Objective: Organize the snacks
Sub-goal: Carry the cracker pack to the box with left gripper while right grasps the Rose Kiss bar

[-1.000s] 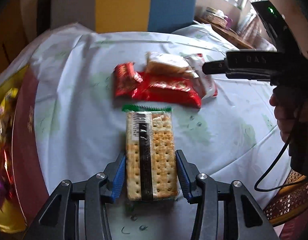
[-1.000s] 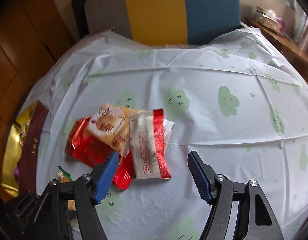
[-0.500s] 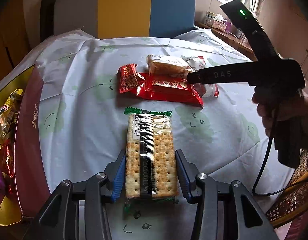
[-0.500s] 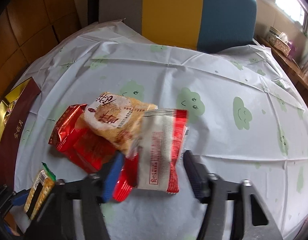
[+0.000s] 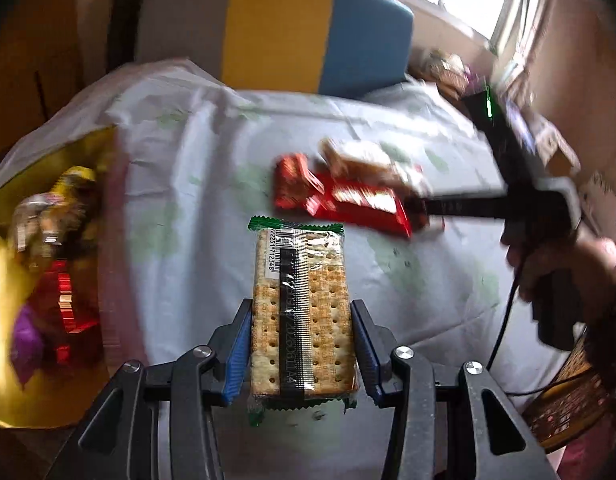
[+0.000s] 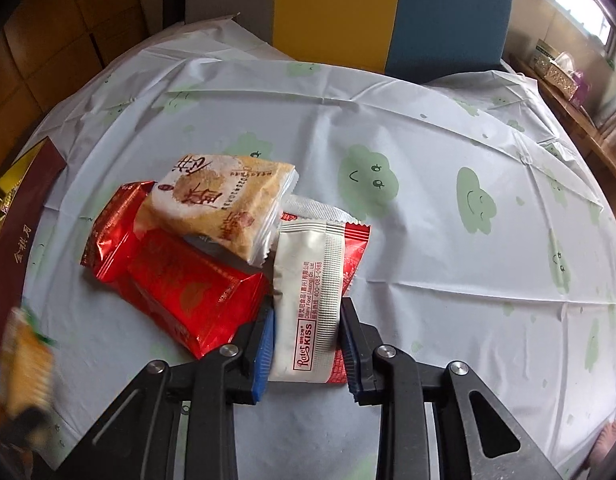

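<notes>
My left gripper (image 5: 302,344) is shut on a cracker pack (image 5: 302,304) with green ends and holds it above the table. My right gripper (image 6: 308,336) is shut on a white and red Kiss packet (image 6: 313,300) at the near edge of a snack pile. The pile holds two red packets (image 6: 184,284) and a beige cookie packet (image 6: 220,204) lying on top. The pile (image 5: 347,196) also shows in the left wrist view, with the right gripper's body (image 5: 507,196) reaching into it. The cracker pack appears blurred at the left edge (image 6: 26,356) of the right wrist view.
A gold and maroon box (image 5: 44,240) with several wrapped snacks sits at the table's left edge; its maroon rim (image 6: 16,248) shows in the right wrist view. A white cloth with green clouds (image 6: 467,240) covers the table. A grey, yellow and blue chair (image 6: 347,12) stands behind.
My right gripper moved in on the pile and closed on the white and red packet. My left gripper swung left toward the box with the cracker pack held.
</notes>
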The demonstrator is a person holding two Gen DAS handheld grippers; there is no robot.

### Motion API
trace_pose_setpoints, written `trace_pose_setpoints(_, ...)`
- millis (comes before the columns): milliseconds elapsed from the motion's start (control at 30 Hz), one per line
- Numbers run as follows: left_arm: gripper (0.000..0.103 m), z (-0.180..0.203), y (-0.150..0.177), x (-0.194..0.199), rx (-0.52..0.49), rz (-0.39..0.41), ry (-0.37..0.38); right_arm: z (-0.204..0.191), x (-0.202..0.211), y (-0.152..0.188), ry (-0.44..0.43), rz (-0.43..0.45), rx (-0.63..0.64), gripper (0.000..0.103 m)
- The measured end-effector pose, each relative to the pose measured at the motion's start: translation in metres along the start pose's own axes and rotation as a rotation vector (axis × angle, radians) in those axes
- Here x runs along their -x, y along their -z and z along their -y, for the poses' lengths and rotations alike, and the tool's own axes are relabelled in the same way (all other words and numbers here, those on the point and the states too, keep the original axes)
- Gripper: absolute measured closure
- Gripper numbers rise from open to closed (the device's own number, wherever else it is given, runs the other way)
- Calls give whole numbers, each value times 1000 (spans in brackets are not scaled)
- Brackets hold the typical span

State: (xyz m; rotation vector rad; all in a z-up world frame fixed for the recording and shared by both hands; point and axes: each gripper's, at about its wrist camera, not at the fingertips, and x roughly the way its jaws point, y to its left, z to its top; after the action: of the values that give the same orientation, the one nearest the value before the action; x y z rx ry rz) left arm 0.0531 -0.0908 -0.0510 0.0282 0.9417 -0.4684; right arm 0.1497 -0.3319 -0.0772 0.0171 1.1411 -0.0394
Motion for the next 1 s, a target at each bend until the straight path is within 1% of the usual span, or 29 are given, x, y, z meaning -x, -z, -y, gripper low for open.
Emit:
trace_pose_setpoints(100,56,-28,-7,26,86,47,-8,0,0,0,-1,2,-4,73)
trace_pose_setpoints(167,56,-52,-12,43,153,79,-31,0,0,0,0,1,-5,73)
trace_pose_setpoints(200,56,-71,-14,52,202,95,-53,0,0,0,2,2,-3,73)
trace_pose_setpoints(267,56,-98,-17,63,283,109,-70,-1,0,0,6,2,2,73)
trace_pose_setpoints(300,56,-119,-18,68,344,116,-85,-2,0,0,7,3,4,73)
trace_pose_setpoints(467,56,-180,-15,77,527,119,-177,-2,-1,0,8,4,8,73)
trace_pose_setpoints(567,56,-200,-13,74,602,101,-190,-3,-1,1,10,4,13,73)
trace_pose_setpoints(733,56,-214,-12,67,664,88,-198,-4,-1,2,15,5,24,73)
trace_pose_setpoints(1000,56,-214,-16,55,651,63,-231,-6,-1,2,22,6,34,73)
